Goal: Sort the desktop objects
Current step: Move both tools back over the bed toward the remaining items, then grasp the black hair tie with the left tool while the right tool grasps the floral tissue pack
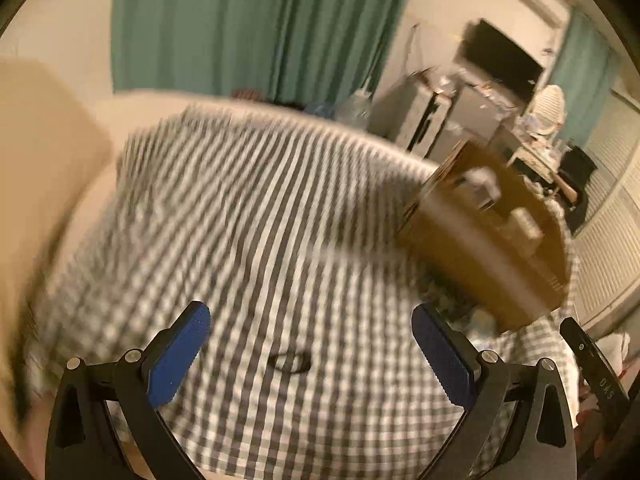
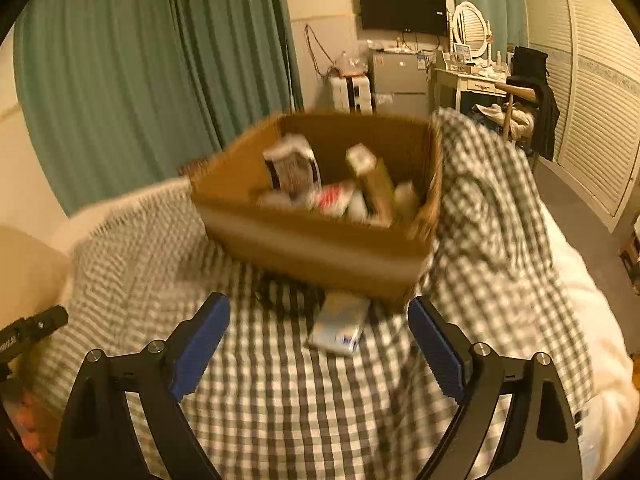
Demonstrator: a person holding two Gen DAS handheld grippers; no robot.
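Note:
A brown cardboard box [image 2: 320, 240] stands on a grey-and-white checked cloth [image 2: 280, 400] and holds several small packages [image 2: 332, 196]. It also shows at the right of the left wrist view [image 1: 480, 264], blurred. A flat silvery packet [image 2: 340, 324] lies on the cloth just in front of the box, with a dark object [image 2: 280, 294] beside it. My right gripper [image 2: 318, 316] is open and empty, just short of the packet. My left gripper [image 1: 310, 324] is open and empty above the cloth, over a small dark ring [image 1: 290, 361].
Green curtains [image 2: 160, 60] hang behind. A cabinet [image 2: 400, 80], a wall screen [image 2: 402, 8] and a dressing table with mirror [image 2: 472, 64] stand at the back right. Louvred doors [image 2: 592, 100] line the right. The other gripper's edge shows at far left [image 2: 32, 332].

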